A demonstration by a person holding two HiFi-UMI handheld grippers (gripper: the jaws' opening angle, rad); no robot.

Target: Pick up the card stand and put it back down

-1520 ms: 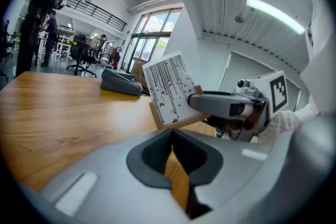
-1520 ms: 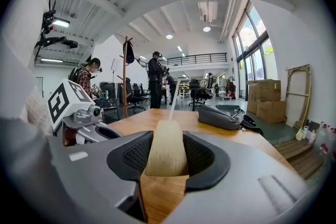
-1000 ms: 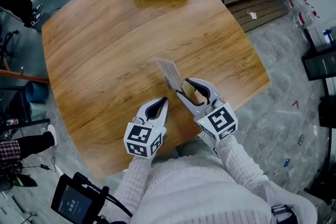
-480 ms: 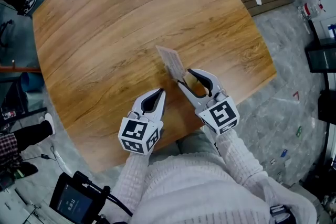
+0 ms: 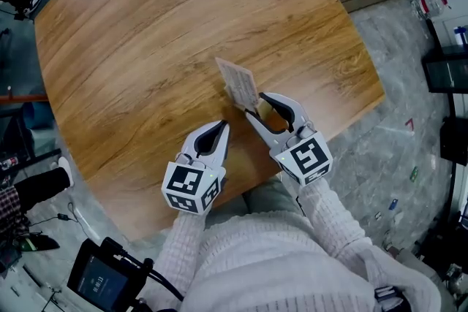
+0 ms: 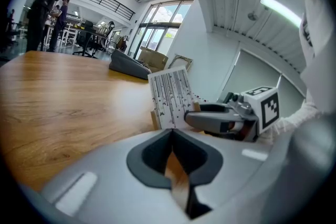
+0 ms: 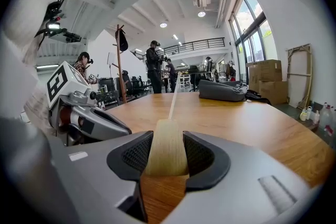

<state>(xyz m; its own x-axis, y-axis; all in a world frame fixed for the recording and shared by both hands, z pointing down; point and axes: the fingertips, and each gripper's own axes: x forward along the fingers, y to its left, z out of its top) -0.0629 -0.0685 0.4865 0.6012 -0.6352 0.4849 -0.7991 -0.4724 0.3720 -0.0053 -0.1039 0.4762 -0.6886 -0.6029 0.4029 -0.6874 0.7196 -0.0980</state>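
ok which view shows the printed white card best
The left gripper view: the printed white card faces it, print rows visible. The head view shows it small, from above; the right gripper view only its thin edge above the wooden stand.

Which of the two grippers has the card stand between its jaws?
The right gripper: its jaws are closed on the wooden base of the card stand. The left gripper beside it has its jaws together with nothing between them.

No readable text
The card stand (image 7: 167, 149) holds a card (image 6: 169, 96) with rows of print, too small to read.
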